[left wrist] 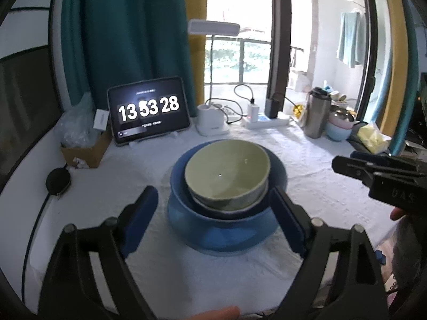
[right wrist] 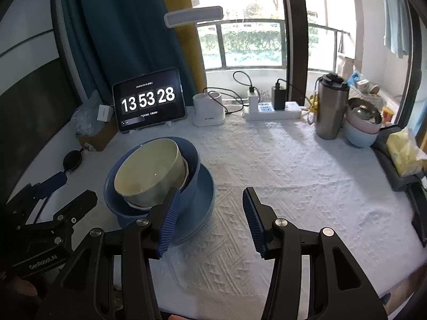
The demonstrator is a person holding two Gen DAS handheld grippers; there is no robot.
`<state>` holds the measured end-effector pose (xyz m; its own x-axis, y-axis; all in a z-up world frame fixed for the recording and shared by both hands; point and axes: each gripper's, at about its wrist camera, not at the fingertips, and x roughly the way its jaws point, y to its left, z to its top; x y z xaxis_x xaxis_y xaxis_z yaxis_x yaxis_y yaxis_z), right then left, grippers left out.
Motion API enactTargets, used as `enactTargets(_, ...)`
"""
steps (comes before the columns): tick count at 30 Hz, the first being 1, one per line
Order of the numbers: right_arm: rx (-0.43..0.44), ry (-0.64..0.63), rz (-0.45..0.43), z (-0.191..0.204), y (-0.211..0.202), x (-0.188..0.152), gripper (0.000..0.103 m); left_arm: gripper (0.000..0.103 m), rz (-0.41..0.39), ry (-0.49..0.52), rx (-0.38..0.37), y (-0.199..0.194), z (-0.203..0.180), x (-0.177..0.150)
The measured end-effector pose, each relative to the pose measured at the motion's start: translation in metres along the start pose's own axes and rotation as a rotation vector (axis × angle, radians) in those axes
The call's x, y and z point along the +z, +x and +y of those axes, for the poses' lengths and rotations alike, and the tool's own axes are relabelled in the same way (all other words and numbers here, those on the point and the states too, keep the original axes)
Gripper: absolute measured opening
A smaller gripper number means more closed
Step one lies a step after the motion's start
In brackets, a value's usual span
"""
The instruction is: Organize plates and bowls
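Note:
A pale green bowl [left wrist: 226, 170] sits nested in a white bowl [left wrist: 226, 209], inside a blue bowl [left wrist: 277, 170], all on a blue plate [left wrist: 221, 232] on the white tablecloth. My left gripper [left wrist: 212, 200] is open wide just short of this stack, its blue pads on either side and not touching it. The right wrist view shows the same green bowl [right wrist: 149, 170], blue bowl [right wrist: 193, 157] and blue plate [right wrist: 206, 200] at left. My right gripper [right wrist: 210, 197] is open over bare cloth to the right of the stack, holding nothing. Its left pad overlaps the plate's edge in view.
Along the back stand a tablet clock [right wrist: 149, 98], a white lamp base [right wrist: 208, 110], a power strip [right wrist: 272, 112] and a steel tumbler [right wrist: 331, 109]. Pastel bowls with a steel bowl on top [right wrist: 363, 122] and a yellow tissue pack [right wrist: 403, 152] sit at right. A cardboard box [left wrist: 85, 152] stands at left.

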<state>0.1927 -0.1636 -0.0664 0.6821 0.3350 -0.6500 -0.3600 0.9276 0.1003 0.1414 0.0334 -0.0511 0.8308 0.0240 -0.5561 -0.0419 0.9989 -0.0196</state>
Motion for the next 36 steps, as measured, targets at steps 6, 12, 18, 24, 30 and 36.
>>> enactTargets(6,-0.027,-0.018,-0.041,0.001,-0.026,-0.007,0.052,0.092,-0.05,-0.013,-0.024,-0.022,-0.007,-0.006)
enactTargets(12,-0.073,-0.031,-0.068,0.002,-0.046,-0.015,0.052,0.092,-0.113,-0.009,-0.044,-0.045,-0.011,-0.012)
enactTargets(18,-0.11,-0.069,-0.152,0.01,-0.074,-0.025,0.052,0.092,-0.197,-0.044,-0.07,-0.073,-0.009,-0.019)
enactTargets(24,-0.129,-0.087,-0.211,0.015,-0.101,-0.032,0.052,0.092,-0.255,-0.005,-0.054,-0.093,-0.01,-0.022)
enactTargets(30,-0.15,-0.091,-0.263,0.019,-0.124,-0.036,0.052,0.092,-0.321,-0.014,-0.073,-0.114,-0.005,-0.022)
enactTargets(36,-0.141,-0.073,-0.304,0.02,-0.147,-0.038,0.052,0.092,-0.38,-0.037,-0.066,-0.132,0.004,-0.02)
